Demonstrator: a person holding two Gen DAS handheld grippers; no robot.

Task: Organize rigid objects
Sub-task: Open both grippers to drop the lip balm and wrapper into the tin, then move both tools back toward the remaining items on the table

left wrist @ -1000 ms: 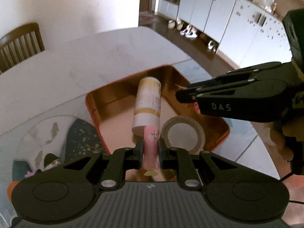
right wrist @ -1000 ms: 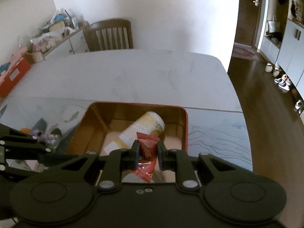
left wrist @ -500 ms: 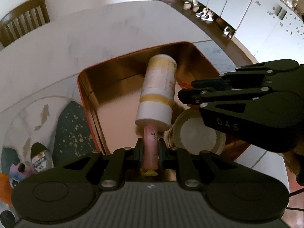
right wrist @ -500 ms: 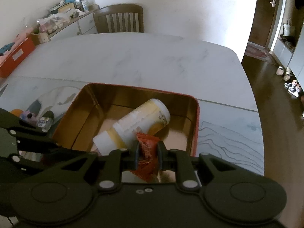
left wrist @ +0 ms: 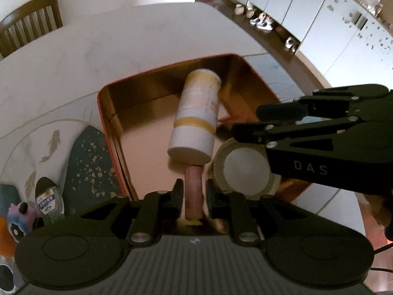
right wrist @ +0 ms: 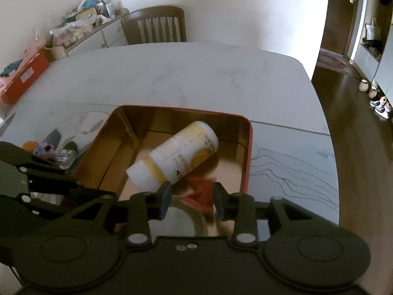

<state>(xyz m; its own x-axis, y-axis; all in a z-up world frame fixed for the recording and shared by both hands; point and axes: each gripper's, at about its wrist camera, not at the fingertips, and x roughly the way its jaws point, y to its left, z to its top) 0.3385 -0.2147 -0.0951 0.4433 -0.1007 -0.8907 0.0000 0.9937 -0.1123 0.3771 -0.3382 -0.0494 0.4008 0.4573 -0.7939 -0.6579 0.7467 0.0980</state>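
Right hand-held gripper now spread apart; half a second ago clenched on red packet, which now lies loose in tin beside bottle, probably settled. Left hand-held gripper still pinching pink stick over tin: next to drop.

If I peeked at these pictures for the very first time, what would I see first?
Probably the big white-and-yellow bottle lying on its side in the red tin box on the table. Next, the left gripper pinching a pink tube above the box, and the open right gripper over a red packet.
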